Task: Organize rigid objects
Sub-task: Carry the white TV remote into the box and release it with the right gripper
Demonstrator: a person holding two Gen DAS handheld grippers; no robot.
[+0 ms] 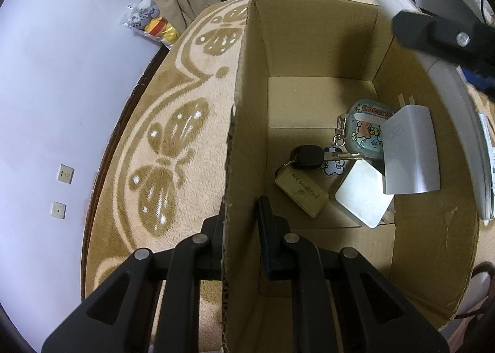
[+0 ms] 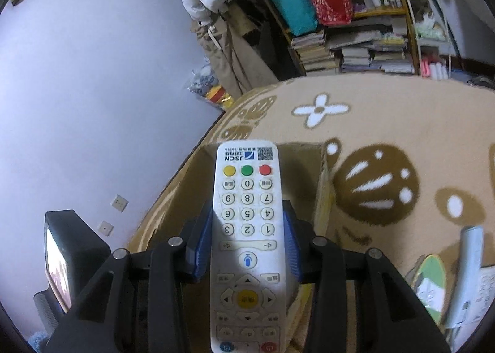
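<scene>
The right claw was clenched on a white remote control, its blue pads pressing both long sides; the remote's far end read "JSCN" beside a QR code, above yellow, green and red buttons and a number pad. It hung over the open cardboard box on the butterfly-patterned rug. The left claw straddled the box's left wall, one finger outside and one inside; whether it pinched the cardboard could not be told. Inside lay a tag marked "NFC Smart Card" on a black car key, a "Cheers" case, a white square and a grey adapter.
</scene>
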